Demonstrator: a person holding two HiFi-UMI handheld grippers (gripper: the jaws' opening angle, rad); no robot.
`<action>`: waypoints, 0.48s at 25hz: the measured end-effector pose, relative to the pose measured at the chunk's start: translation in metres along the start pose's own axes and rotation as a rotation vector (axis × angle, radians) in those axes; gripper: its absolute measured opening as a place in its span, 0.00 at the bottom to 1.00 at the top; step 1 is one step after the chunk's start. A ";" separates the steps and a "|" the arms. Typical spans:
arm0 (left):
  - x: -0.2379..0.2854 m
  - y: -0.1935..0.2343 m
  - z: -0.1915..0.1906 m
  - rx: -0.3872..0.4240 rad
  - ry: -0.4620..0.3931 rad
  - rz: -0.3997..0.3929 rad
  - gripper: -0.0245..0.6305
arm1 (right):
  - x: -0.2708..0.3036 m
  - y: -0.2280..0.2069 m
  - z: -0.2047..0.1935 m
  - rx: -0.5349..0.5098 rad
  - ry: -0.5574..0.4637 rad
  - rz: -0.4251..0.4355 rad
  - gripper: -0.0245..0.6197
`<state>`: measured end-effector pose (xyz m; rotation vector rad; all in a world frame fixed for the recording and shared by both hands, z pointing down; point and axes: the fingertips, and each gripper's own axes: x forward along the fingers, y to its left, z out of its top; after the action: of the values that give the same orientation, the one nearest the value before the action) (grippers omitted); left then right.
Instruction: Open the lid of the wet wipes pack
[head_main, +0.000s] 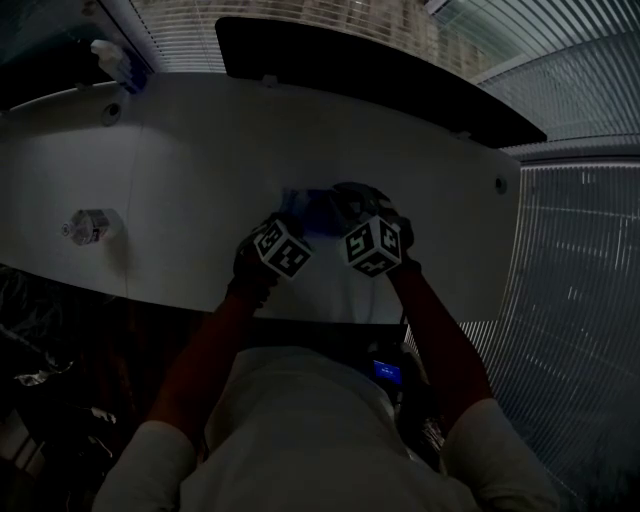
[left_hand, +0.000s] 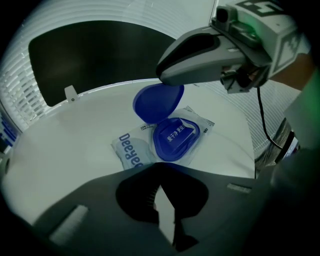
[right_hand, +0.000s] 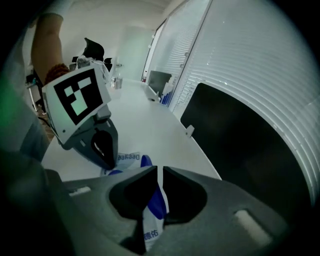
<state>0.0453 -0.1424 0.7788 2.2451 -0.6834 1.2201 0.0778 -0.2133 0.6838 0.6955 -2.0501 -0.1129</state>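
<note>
On the white table (left_hand: 75, 130) the wet wipes pack (left_hand: 131, 152) lies long from 8 to 2 o'clock in the left gripper view, with the left claw (left_hand: 159, 186) closed at its near end and the right claw (right_hand: 160, 172) pinching its blue lid (left_hand: 157, 101), flipped up at 12.

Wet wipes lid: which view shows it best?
Left gripper view: the blue lid stands open above the wipes pack. Right gripper view shows only a sliver between its fingers; head view, a dim blue patch.

The lid (left_hand: 157, 101) is coloured deep blue; the wet wipes pack (left_hand: 131, 152) is printed pale with blue lettering. The surface (left_hand: 75, 135) is white. The marker cube (right_hand: 77, 97) is patterned in black-and-white squares.
</note>
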 end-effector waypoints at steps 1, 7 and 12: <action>0.000 0.000 0.000 0.000 0.001 -0.001 0.04 | 0.002 -0.004 -0.001 -0.002 0.003 -0.005 0.10; 0.000 0.000 0.000 -0.001 -0.002 -0.002 0.04 | 0.018 -0.022 -0.005 -0.040 0.031 -0.029 0.10; -0.001 0.000 0.001 -0.002 -0.003 -0.001 0.04 | 0.033 -0.033 -0.010 -0.080 0.060 -0.040 0.10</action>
<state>0.0456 -0.1427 0.7780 2.2456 -0.6847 1.2159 0.0867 -0.2560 0.7030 0.6818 -1.9642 -0.1942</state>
